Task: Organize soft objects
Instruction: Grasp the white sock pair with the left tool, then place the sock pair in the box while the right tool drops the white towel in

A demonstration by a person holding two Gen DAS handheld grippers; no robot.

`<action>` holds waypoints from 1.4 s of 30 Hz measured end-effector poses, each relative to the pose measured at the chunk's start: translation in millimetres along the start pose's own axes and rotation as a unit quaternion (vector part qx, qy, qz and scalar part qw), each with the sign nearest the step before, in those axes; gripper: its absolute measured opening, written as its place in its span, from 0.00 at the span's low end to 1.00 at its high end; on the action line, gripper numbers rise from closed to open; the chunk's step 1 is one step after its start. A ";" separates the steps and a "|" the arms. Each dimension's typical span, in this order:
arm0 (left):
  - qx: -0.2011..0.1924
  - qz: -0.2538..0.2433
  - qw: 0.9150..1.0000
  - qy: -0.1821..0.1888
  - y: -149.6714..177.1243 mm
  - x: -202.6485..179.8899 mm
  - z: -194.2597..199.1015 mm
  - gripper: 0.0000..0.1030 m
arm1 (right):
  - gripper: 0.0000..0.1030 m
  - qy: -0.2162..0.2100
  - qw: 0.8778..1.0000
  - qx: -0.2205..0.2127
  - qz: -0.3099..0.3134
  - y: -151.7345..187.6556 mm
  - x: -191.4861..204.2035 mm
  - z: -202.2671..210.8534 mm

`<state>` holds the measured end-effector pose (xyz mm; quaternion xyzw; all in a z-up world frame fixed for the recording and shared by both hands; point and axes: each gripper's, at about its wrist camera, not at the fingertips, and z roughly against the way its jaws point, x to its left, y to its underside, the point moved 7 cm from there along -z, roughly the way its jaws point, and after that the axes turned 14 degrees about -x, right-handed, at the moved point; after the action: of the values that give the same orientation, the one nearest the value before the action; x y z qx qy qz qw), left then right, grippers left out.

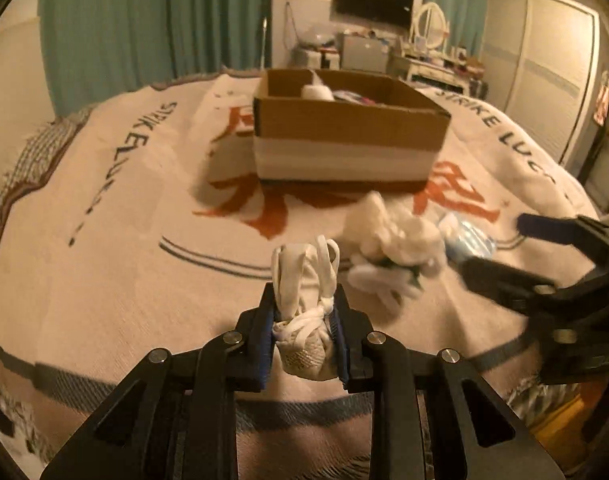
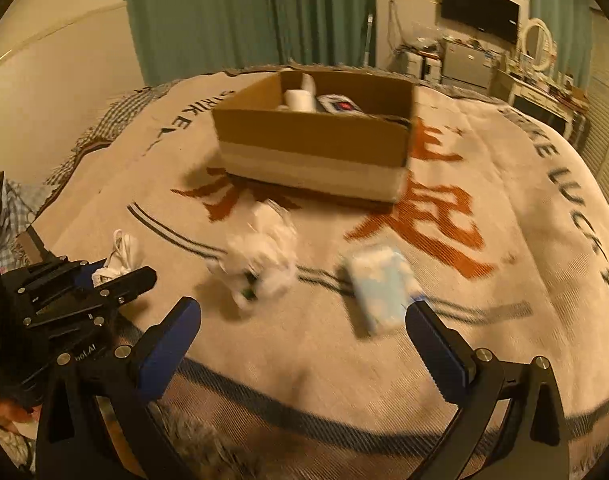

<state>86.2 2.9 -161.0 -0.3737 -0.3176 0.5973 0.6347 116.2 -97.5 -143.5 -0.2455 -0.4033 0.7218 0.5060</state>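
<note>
My left gripper (image 1: 304, 320) is shut on a small white knotted cloth bundle (image 1: 304, 336) with loops sticking up, held above the bed. It also shows at the left of the right wrist view (image 2: 120, 256). My right gripper (image 2: 304, 316) is open and empty, low over the blanket; it also shows at the right of the left wrist view (image 1: 492, 248). A crumpled white cloth (image 2: 264, 256) lies ahead of it, also in the left wrist view (image 1: 392, 248). A pale blue soft pack (image 2: 380, 288) lies by its right finger. An open cardboard box (image 2: 312, 140) holding white items sits further back.
The blanket (image 2: 484, 320) with red characters and black lettering covers the bed. Green curtains, a TV, a dresser with clutter and a wardrobe stand beyond the bed. The bed's front edge is just below both grippers.
</note>
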 end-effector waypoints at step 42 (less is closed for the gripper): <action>-0.072 -0.042 0.996 0.038 -180.6 -20.5 -107.9 0.23 | 0.11 0.013 0.994 -0.106 0.015 -199.4 -63.2 -53.4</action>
<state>270.2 -29.0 -62.0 -0.4274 -0.3509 0.5313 0.6418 286.3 -106.0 -10.9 -0.3129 -0.4670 0.6791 0.4720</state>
